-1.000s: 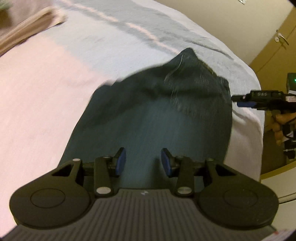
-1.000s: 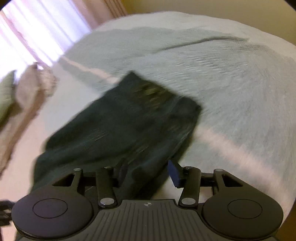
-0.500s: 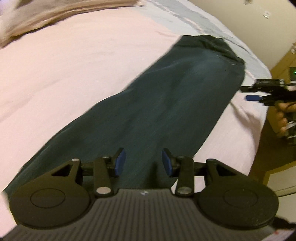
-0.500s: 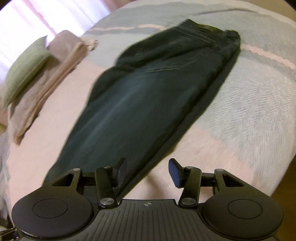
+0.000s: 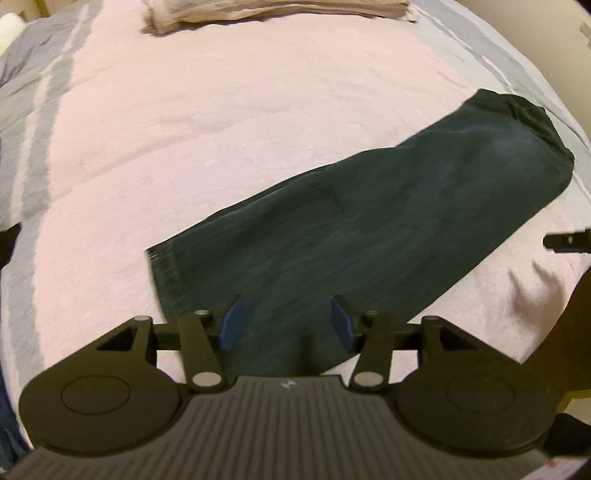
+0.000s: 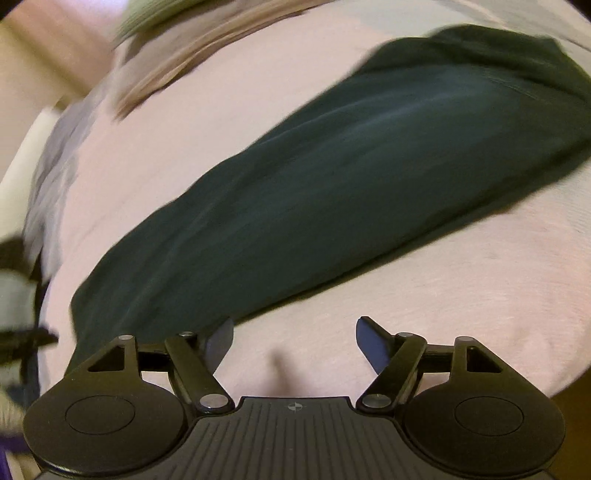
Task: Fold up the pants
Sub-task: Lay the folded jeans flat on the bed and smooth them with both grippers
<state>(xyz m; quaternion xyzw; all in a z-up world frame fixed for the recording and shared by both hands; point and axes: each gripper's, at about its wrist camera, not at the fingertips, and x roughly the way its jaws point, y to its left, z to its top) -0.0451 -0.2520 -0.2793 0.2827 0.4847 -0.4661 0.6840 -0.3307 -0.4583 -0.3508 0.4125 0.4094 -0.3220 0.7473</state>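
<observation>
The dark denim pants (image 5: 369,236) lie lengthwise on the pink bed cover (image 5: 221,129), hem near the bed's near edge. Wide bare cover spreads beyond. The left gripper (image 5: 284,325) and right gripper (image 6: 295,343) both hover released, holding nothing. Folded beige towels (image 5: 277,11) sit far off.

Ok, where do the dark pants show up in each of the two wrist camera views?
Left wrist: the pants run from the lower centre, by the left gripper, up to the right edge.
Right wrist: the pants cross from lower left to upper right, above the right gripper.
Shared landmark: the folded beige blanket at the far end of the bed, also at the right wrist view's top left.
</observation>
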